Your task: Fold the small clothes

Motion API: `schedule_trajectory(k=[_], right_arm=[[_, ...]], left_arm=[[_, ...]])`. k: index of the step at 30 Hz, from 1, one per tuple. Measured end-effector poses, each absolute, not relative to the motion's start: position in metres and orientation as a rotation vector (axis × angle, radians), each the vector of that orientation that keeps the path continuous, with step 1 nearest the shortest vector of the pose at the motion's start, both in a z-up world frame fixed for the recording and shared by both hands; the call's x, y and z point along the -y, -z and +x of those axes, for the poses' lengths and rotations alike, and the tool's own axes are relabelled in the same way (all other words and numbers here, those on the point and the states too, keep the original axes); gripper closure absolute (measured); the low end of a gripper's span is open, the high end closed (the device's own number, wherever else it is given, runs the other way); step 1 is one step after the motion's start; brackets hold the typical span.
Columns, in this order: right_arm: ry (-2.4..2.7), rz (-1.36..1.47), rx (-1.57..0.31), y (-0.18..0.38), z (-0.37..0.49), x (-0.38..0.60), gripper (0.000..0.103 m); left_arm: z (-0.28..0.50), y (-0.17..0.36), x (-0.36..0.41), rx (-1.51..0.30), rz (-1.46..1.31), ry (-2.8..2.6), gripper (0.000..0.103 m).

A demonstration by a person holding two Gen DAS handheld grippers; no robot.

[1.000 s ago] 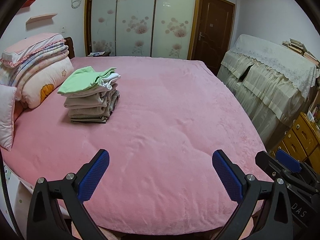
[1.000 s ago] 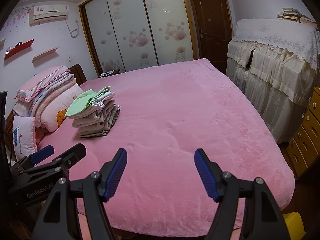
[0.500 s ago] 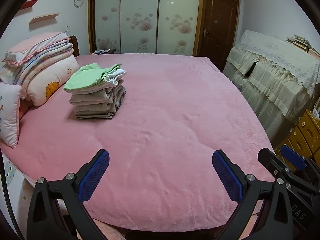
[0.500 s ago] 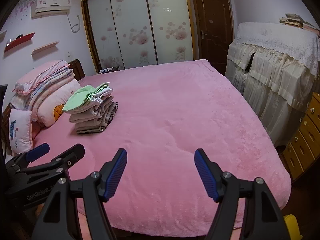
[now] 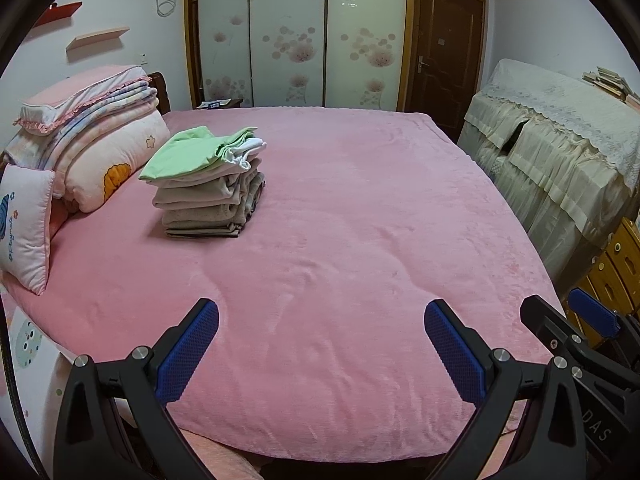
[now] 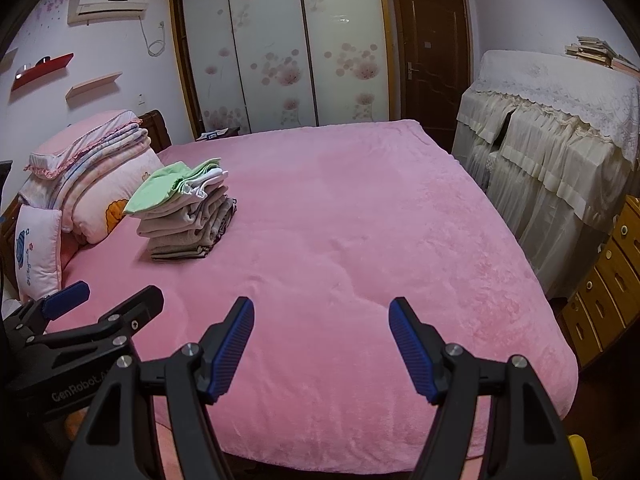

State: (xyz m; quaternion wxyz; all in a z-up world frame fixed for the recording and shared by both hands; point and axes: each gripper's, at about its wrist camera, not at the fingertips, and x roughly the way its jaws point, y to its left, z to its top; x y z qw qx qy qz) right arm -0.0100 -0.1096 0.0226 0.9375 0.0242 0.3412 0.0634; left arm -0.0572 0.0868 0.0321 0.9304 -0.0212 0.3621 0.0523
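Observation:
A stack of folded small clothes (image 5: 208, 196) sits on the left part of the pink bed (image 5: 340, 240), beige pieces below and a light green piece on top; it also shows in the right wrist view (image 6: 186, 216). My left gripper (image 5: 320, 344) is open and empty over the bed's near edge, well short of the stack. My right gripper (image 6: 322, 344) is open and empty over the near edge too. The right gripper shows at the lower right of the left wrist view (image 5: 576, 332); the left gripper shows at the lower left of the right wrist view (image 6: 100, 312).
Folded quilts and pillows (image 5: 88, 148) lie at the bed's left end. A cloth-covered cabinet (image 5: 560, 152) and a wooden drawer unit (image 5: 616, 276) stand to the right. A wardrobe (image 5: 296, 36) and a door (image 5: 444, 48) are behind the bed.
Both grippers have drawn back and risen a little from the bed, so the stack and the bed look farther off. Both stay open and empty.

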Motion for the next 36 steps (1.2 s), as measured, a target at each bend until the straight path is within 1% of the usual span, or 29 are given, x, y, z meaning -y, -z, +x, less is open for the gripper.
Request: schedule_trajectory(k=[26, 36], right_arm=[[-0.131, 0.038, -0.702, -0.0186, -0.0082, 0.1059, 0.032], [-0.130, 0.038, -0.701, -0.0196, -0.0082, 0.1062, 0.032]], left_arm=[[-0.0569, -0.0250, -0.0949, -0.773, -0.071, -0.109, 0.001], [-0.0580, -0.0233, -0.0947, -0.760, -0.068, -0.100, 0.002]])
